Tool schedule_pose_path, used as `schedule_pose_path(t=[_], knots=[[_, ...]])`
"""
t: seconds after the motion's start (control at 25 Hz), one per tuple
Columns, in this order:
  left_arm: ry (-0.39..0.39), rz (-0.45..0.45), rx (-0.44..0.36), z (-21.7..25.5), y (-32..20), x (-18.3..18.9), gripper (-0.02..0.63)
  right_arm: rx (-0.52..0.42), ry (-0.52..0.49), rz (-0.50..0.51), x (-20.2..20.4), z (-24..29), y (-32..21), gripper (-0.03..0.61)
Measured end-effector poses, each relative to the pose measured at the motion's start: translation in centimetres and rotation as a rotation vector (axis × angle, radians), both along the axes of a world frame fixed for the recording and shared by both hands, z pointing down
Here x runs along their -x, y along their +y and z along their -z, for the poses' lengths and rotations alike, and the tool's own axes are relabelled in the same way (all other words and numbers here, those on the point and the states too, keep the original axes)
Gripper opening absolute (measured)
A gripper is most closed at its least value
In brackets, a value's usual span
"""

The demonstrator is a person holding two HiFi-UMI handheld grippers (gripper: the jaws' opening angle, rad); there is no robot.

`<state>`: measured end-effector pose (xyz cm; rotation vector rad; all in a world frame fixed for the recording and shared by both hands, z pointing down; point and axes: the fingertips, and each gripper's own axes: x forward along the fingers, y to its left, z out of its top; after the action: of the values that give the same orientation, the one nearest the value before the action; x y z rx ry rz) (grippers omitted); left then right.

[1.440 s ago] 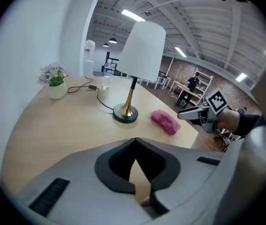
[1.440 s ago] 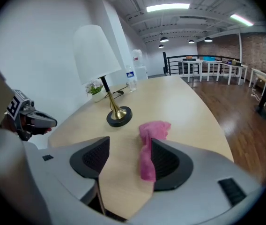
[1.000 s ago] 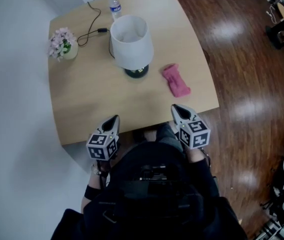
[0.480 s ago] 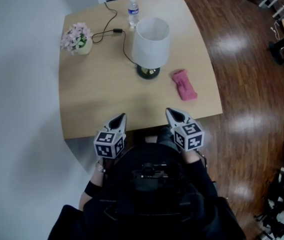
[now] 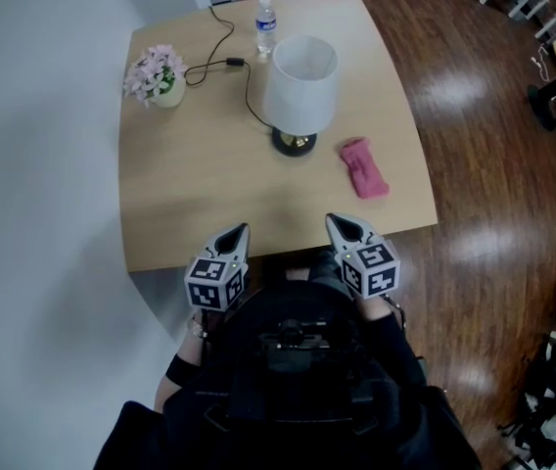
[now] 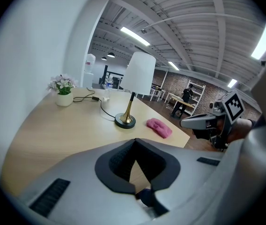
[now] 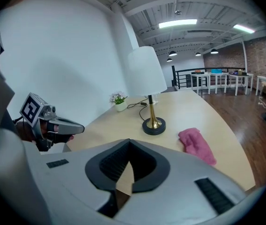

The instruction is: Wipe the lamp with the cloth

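Pink cloth (image 5: 364,167) lies on the table (image 5: 190,184) ahead of our right gripper (image 5: 341,222), whose jaws are together and empty. Our left gripper (image 5: 238,230) is closed too. The lamp (image 5: 300,86) stands farther ahead, seemingly apart from the cloth.

Head view: bright, even overhead light, sharp at centre. The glossy floor (image 5: 474,116) carries several white glare patches. The table (image 5: 190,194) is matte and evenly toned. The lamp (image 5: 301,86) throws only a faint, short shadow at its base. The lower frame is dark, with detail lost in black clothing (image 5: 298,390). Straight edges bow toward the corners.

Gripper views: strong fisheye, with a black vignette round a circular field. The ceiling strips (image 7: 177,23) burn out to white, and one flares at the right edge of the left gripper view. The near jaws are soft; the background is crisp.
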<state>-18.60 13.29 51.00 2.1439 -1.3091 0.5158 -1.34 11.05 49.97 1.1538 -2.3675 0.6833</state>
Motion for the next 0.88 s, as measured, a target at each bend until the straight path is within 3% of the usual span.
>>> schedule_pose_path(t=[0.88], knots=[[-0.004, 0.008, 0.01, -0.12, -0.04, -0.74, 0.003, 0.036, 0.001, 0.021, -0.55, -0.7, 0.36, 0.008]])
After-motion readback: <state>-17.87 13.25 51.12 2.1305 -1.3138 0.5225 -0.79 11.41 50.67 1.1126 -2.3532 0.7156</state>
